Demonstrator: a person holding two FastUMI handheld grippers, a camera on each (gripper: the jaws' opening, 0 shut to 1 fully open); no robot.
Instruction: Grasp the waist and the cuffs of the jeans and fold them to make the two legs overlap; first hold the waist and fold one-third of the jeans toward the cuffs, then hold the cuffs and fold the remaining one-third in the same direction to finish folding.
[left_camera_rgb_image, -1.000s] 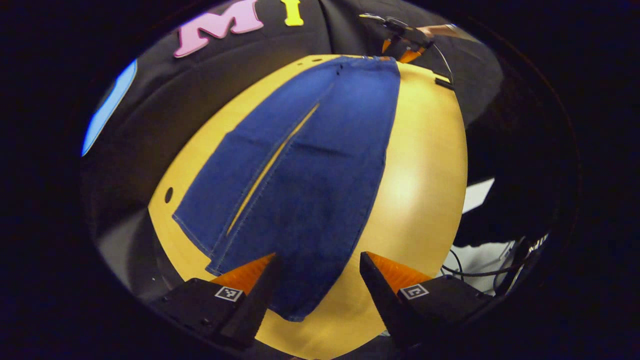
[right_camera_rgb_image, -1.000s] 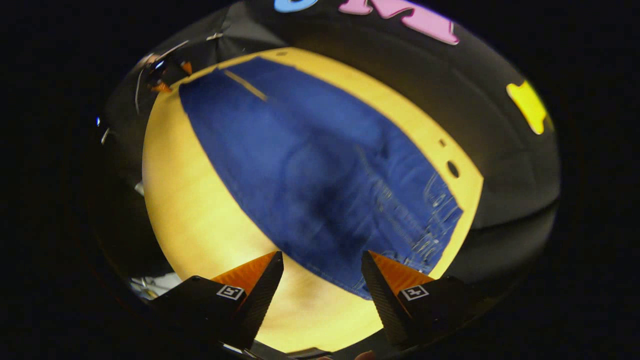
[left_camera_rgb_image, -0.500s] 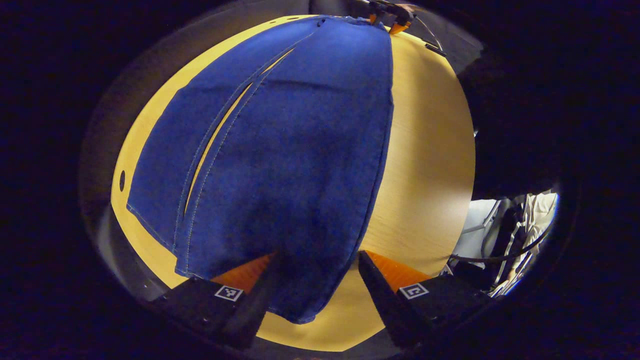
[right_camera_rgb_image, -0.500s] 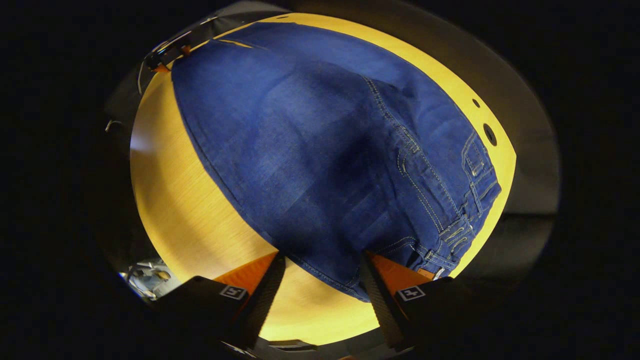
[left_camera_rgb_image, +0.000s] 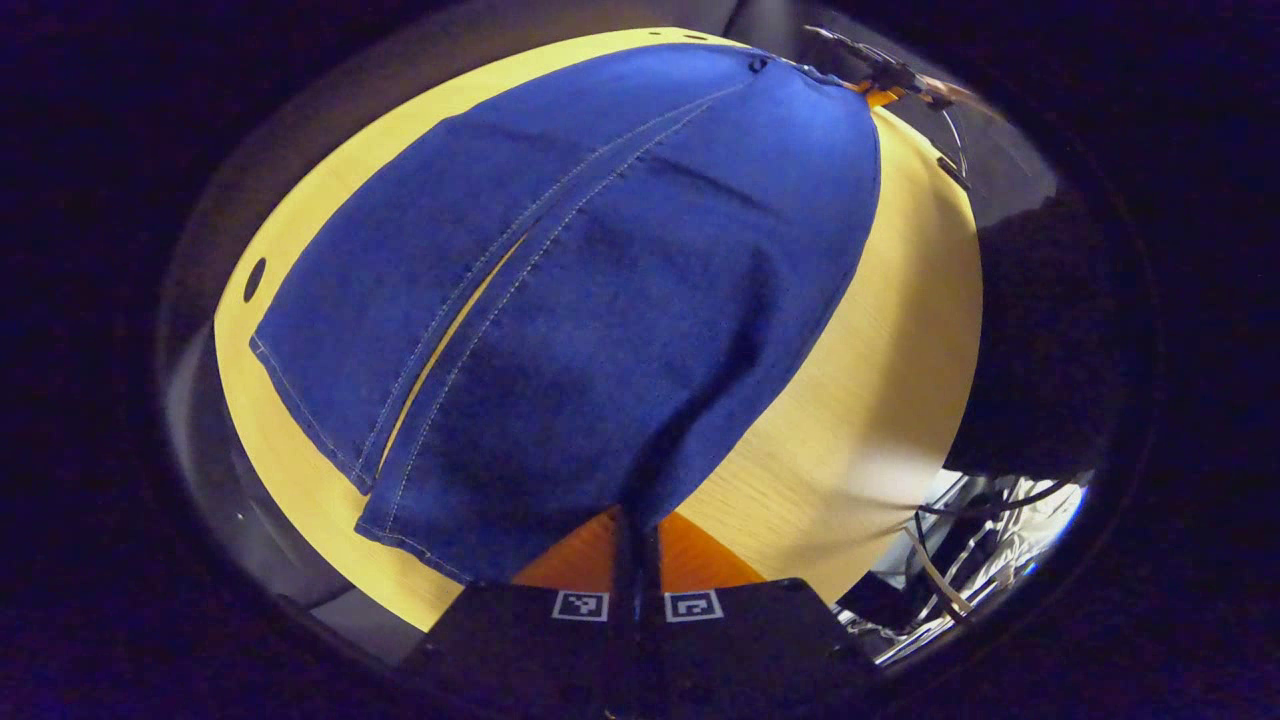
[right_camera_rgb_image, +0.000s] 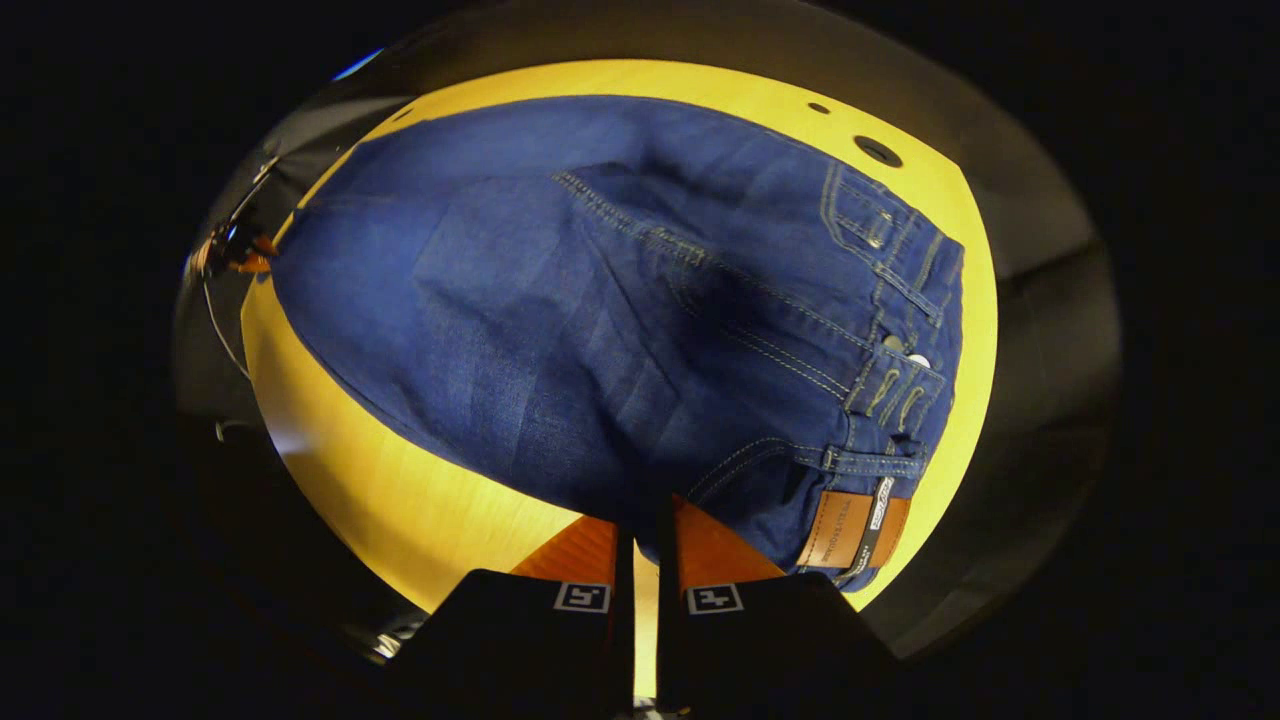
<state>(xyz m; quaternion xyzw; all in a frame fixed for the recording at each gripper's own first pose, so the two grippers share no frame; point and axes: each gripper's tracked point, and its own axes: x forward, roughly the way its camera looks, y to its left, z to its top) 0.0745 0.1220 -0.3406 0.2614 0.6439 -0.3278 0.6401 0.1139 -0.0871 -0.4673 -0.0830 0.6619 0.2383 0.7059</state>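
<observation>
Both grippers have just gone from spread wide over the denim to pinched nearly together: the left gripper is now clamping the near cuff edge of the jeans, fabric bunching up into a ridge between its fingers, and the right gripper is closing on the near waist edge, just beside the leather patch. From the right gripper view a sliver of table is showing between its fingers low down, so I am judging it as gripping the waist hem rather than seeing it for certain. That means the approach is over and the grasp for the first step, laying one leg over the other, is looking set; no lift is showing yet. The jeans are lying flat on the yellow wooden table, covering most of it, long axis running along the table from the waist end with the belt loops and button to the two cuffs at the opposite end. Legs are lying side by side, a thin gap of table between them near the cuffs. Each gripper is sitting at the near long edge, one per end, and the far one is visible as a small orange shape across the denim.
</observation>
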